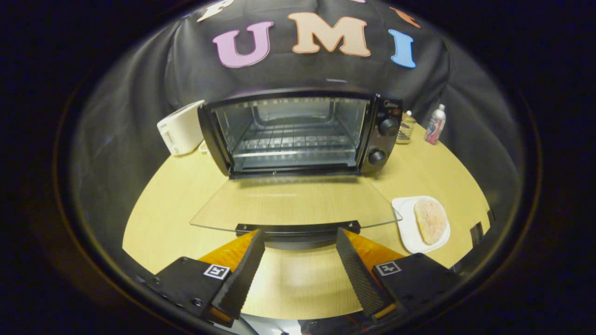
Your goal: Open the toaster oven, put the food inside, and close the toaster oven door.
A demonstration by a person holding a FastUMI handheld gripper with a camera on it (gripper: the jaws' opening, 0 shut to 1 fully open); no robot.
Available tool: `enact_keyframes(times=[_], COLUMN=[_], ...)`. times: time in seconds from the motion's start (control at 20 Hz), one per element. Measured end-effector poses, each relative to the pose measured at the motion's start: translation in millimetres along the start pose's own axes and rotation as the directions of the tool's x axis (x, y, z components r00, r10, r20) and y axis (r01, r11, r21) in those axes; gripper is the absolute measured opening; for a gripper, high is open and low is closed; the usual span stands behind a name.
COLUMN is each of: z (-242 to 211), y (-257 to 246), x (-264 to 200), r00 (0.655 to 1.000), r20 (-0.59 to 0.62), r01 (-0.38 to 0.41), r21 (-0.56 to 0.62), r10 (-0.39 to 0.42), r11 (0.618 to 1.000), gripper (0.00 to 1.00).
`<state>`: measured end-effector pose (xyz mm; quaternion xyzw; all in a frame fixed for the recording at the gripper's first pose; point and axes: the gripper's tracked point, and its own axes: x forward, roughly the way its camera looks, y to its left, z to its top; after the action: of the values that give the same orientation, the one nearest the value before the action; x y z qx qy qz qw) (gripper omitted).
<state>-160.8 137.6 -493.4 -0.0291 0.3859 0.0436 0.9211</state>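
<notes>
On the worktop (186, 195): toaster oven (298, 132) at 12 o'clock, glass door (293, 204) let down flat, chamber bare.
Gripper (300, 239) stood spread and held nothing, its fingertips level with the door's black handle (298, 229), one either side. Food (430, 219), a pale flat piece, lay on a white plate (407, 228) at 2 o'clock of the gripper, just beside the door's corner. Judged hazards: a swing toward the plate could knock the door's edge; a thin piece might slip from the pinch or drag the plate; a white toaster (181, 128) stood at 10 o'clock.

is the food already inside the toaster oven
No, the food lies on a plate beside the open toaster oven, and the open gripper holds nothing.
</notes>
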Motion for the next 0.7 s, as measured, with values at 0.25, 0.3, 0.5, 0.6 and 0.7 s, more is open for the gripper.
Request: enact_keyframes(times=[0.25, 0.3, 0.5, 0.6, 0.7], z=[-29, -31, -39, -39, -40], y=[3, 4, 6, 3, 5], x=[9, 11, 17, 17, 10], r00=[0.997, 0.996, 0.993, 0.993, 0.992], r20=[-0.076, -0.085, -0.115, -0.118, -0.127], r01=[0.009, 0.009, 0.008, 0.009, -0.015], r21=[-0.022, -0.018, -0.026, -0.031, -0.009], r10=[-0.010, -0.010, -0.011, -0.012, 0.014], r11=[1.000, 1.000, 1.000, 0.999, 1.000], gripper=[0.98, 0.98, 0.97, 0.97, 0.97])
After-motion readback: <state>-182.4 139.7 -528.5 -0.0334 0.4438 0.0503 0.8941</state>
